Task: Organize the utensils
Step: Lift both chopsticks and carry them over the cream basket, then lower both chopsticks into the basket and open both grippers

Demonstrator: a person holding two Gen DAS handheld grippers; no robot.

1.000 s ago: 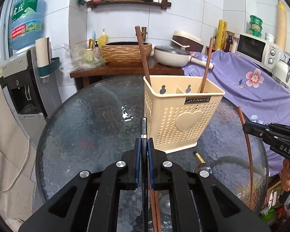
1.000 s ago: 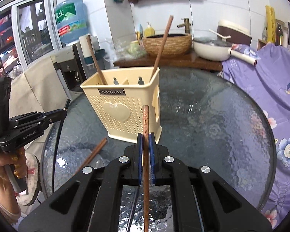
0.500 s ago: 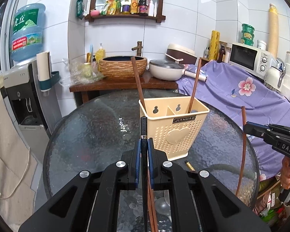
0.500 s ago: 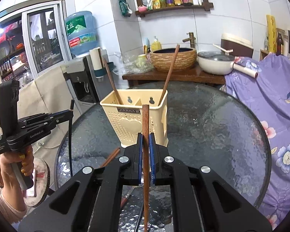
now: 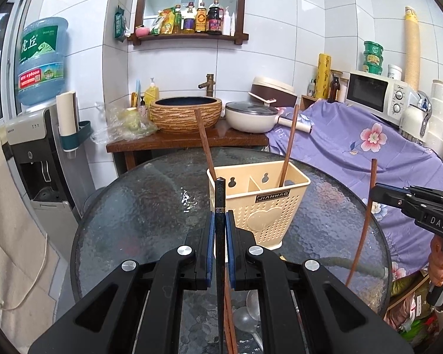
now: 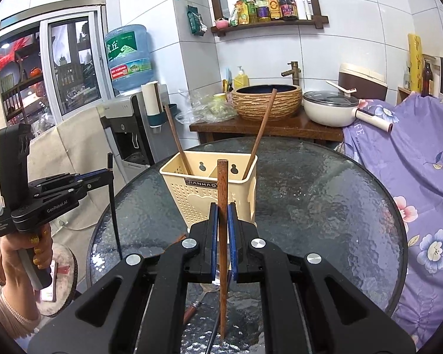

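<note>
Now my left gripper (image 5: 220, 219) pinches a black chopstick (image 5: 220, 200), my right gripper (image 6: 222, 212) a brown chopstick (image 6: 222, 194); I'd tip each upright, then lower into the holder (image 5: 268, 206) at frame centre.

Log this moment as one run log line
left gripper: jaws shut on black chopstick | right gripper: jaws shut on brown wooden chopstick | cream perforated plastic holder: two chopsticks inside

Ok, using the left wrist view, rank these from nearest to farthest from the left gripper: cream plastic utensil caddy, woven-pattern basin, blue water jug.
1. Cream plastic utensil caddy, just ahead of the left gripper, slightly right.
2. Woven-pattern basin, on the wooden counter beyond the table.
3. Blue water jug, far left, atop the dispenser.
</note>
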